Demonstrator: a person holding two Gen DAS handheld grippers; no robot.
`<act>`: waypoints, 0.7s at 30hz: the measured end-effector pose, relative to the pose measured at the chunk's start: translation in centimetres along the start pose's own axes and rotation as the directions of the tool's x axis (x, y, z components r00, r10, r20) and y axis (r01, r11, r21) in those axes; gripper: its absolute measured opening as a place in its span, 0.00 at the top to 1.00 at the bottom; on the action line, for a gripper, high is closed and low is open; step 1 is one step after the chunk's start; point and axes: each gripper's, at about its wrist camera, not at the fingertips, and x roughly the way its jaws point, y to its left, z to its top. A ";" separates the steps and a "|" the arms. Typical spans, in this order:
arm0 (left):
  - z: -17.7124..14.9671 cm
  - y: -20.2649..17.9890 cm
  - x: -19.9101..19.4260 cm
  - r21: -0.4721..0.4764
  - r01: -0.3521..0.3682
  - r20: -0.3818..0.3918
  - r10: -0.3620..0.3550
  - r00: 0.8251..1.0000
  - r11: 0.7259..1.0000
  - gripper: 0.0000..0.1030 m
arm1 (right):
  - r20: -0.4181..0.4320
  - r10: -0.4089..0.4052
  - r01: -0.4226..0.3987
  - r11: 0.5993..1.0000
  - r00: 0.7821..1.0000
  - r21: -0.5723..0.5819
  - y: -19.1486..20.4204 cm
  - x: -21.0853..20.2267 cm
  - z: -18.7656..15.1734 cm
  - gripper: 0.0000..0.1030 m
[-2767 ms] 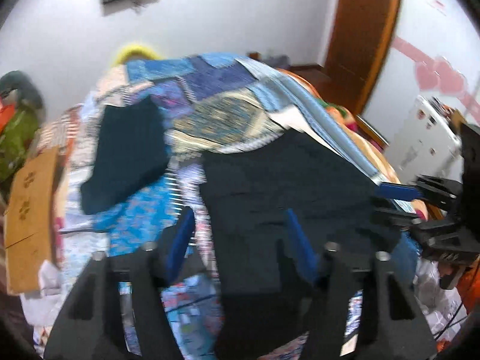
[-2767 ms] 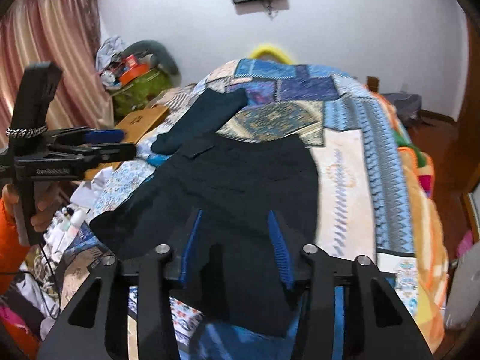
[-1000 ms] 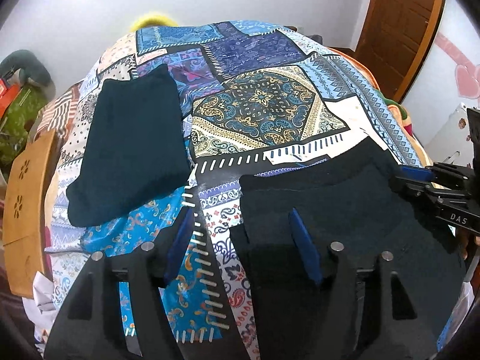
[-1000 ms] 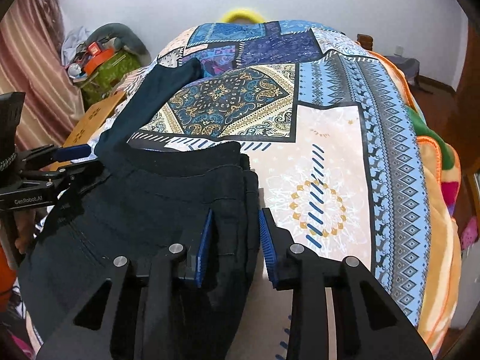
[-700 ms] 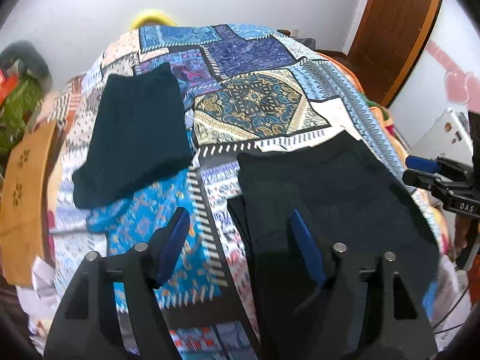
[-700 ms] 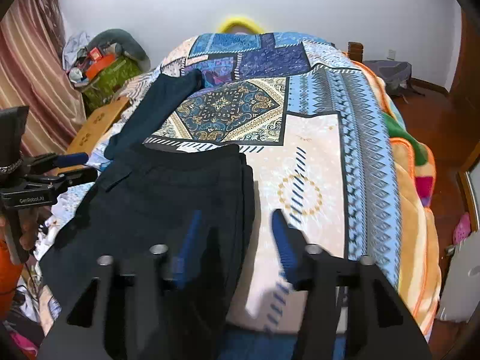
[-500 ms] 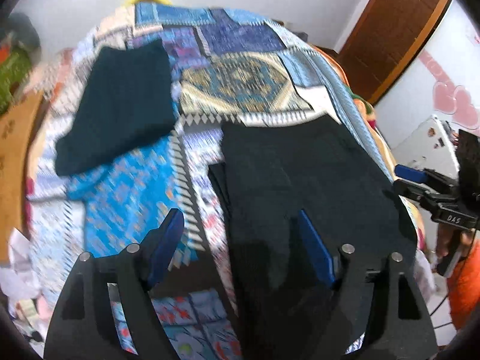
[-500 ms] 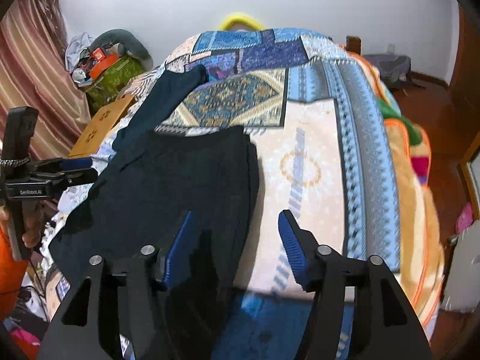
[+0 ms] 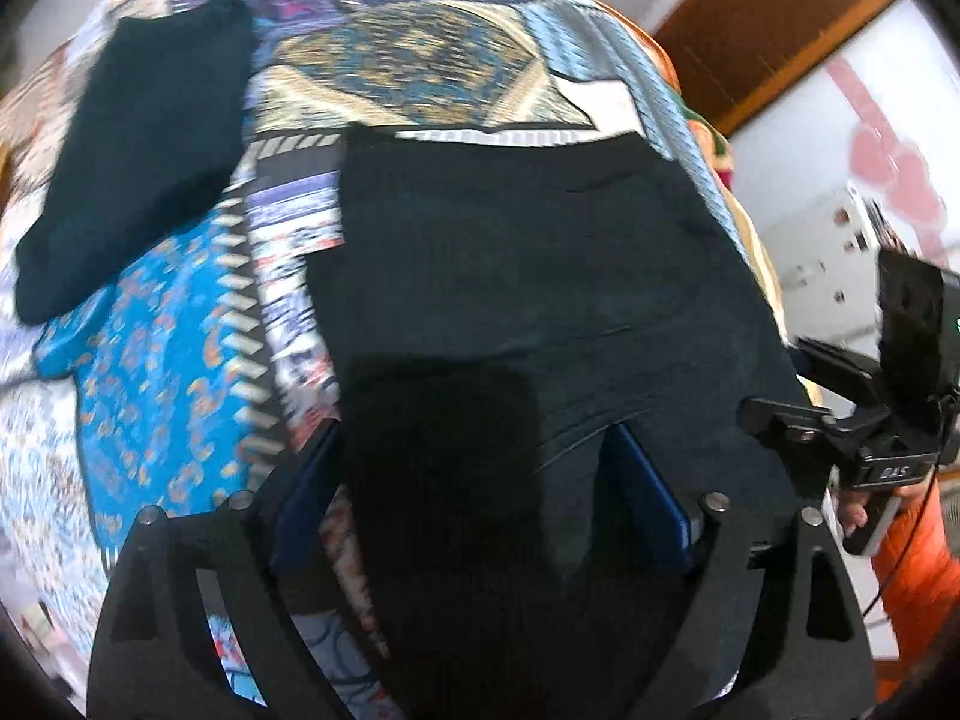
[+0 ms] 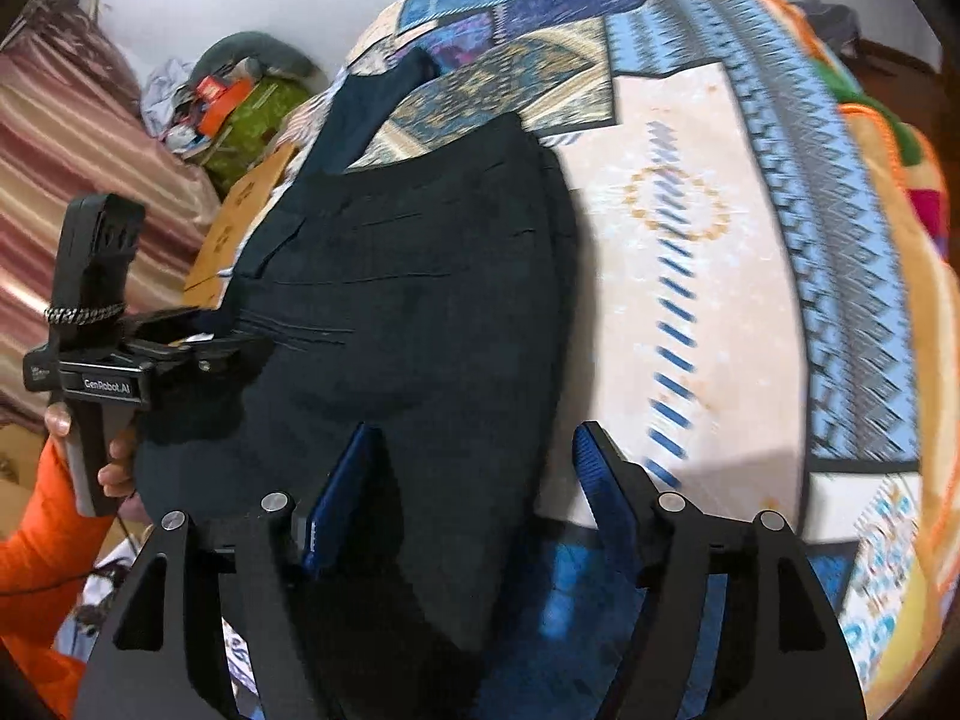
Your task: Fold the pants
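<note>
Dark navy pants (image 9: pixel 528 276) lie flat on the patterned bedspread (image 9: pixel 156 360), waistband toward the far side, legs hanging over the near edge. They also show in the right wrist view (image 10: pixel 408 300). My left gripper (image 9: pixel 480 498) is open, its blue pads either side of the pants' left portion near the bed edge. My right gripper (image 10: pixel 474 486) is open over the pants' right edge. Each gripper shows in the other's view, the right one (image 9: pixel 840 438) and the left one (image 10: pixel 150 354).
A second dark folded garment (image 9: pixel 138 138) lies on the bed's far left, also in the right wrist view (image 10: pixel 372 108). A brown door (image 9: pixel 768 18) and a white appliance (image 9: pixel 834 252) stand to the right. Clutter (image 10: pixel 228 102) and a curtain (image 10: pixel 54 192) are left of the bed.
Both grippers pulled back toward the near bed edge and lowered over the pants. The right gripper's jaws widened from about a second ago. The pants stay flat.
</note>
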 end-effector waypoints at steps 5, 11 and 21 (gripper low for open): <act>1.4 -0.4 0.3 0.010 -0.012 -0.018 0.012 1.000 1.000 0.25 | -0.013 -0.005 0.004 0.999 1.000 -0.043 1.2 1.2 0.6 0.46; 0.4 0.3 -1.2 -0.033 0.003 0.050 -0.001 0.999 0.999 0.51 | 0.044 -0.045 0.049 0.994 0.998 -0.099 2.0 0.0 -0.1 0.69; -3.8 -3.9 -5.9 0.093 -0.150 0.236 0.125 0.964 0.984 0.69 | 0.139 -0.096 0.124 0.970 0.986 -0.211 5.9 -2.6 -0.8 0.79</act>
